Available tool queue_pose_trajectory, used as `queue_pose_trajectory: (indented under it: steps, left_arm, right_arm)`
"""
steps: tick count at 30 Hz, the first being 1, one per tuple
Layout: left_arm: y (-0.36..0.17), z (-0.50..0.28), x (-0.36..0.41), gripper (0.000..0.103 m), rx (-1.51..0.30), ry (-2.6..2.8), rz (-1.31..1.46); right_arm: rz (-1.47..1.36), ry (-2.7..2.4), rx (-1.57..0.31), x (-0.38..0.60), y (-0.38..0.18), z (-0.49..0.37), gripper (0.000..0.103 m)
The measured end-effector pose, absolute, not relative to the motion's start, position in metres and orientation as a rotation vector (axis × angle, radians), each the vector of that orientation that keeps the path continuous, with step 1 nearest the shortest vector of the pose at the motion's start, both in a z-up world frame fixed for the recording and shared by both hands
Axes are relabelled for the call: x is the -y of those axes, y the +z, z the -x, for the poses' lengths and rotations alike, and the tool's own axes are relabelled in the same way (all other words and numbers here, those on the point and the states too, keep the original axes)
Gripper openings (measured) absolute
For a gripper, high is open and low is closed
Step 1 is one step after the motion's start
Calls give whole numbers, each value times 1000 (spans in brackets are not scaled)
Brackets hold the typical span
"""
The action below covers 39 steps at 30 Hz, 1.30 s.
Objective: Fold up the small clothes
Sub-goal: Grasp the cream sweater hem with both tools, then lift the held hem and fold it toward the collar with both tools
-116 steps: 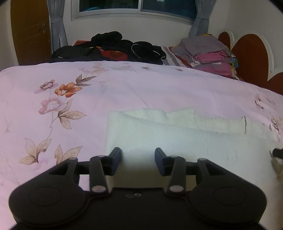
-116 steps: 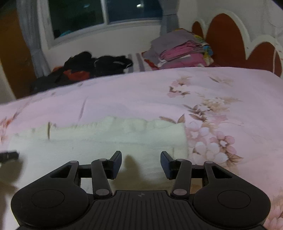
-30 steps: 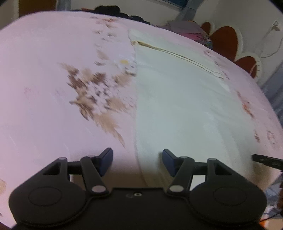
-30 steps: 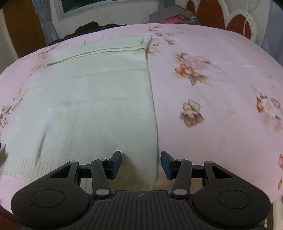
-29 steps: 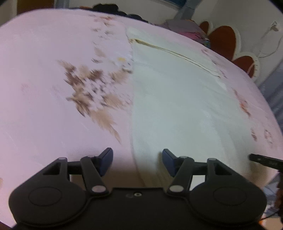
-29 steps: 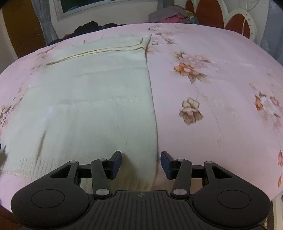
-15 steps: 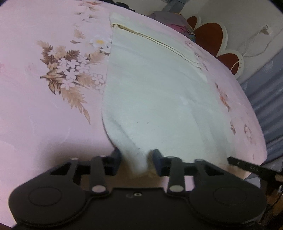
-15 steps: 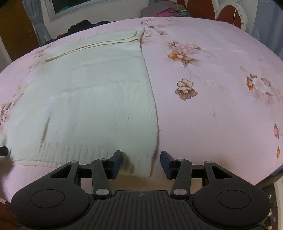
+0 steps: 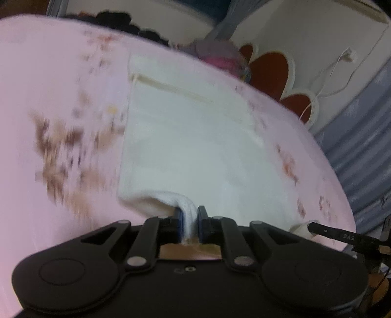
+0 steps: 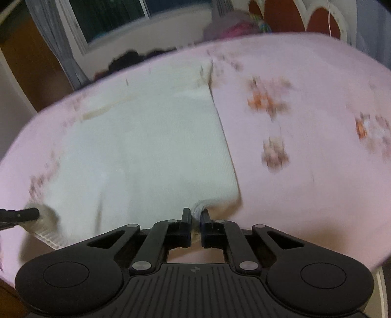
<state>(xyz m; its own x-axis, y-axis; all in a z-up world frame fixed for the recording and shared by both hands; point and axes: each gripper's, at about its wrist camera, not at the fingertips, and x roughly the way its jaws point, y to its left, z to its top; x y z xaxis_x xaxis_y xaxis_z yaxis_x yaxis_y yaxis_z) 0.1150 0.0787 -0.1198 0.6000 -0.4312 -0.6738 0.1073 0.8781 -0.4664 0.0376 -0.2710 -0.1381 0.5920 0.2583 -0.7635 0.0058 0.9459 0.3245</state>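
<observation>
A cream knit garment [image 9: 190, 146] lies flat on the pink floral bedsheet [image 9: 61, 85]; it also shows in the right wrist view [image 10: 146, 146]. My left gripper [image 9: 190, 221] is shut on the garment's near hem at its left corner, with cloth bunched between the pads. My right gripper [image 10: 195, 220] is shut on the near hem at the right corner. Each gripper's tip shows at the edge of the other's view, the right one [image 9: 342, 236] and the left one [image 10: 18, 215]. Both views are blurred.
A stack of folded clothes [image 9: 220, 56] and a pile of dark clothes [image 9: 122, 23] lie at the far end of the bed. A red and white headboard [image 9: 268, 66] stands to the right. The bed's near edge is just under the grippers.
Both grippers have closed on the garment's near hem, which was loose between open fingers half a second ago. The hem corners are now bunched and lifted slightly.
</observation>
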Motion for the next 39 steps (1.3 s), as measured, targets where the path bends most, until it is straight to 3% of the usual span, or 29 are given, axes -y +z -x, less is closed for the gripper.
queue_pose_trajectory:
  steps: [16,39]
  left_arm:
    - [-76,-252,-81,10,-682,-239,423]
    - [-125,-454,-80,10,-719,-41,458]
  right_arm:
    - [-328,189,-721,289,-98,-210,6]
    - [-414,146,-790,292,-185,-458,6]
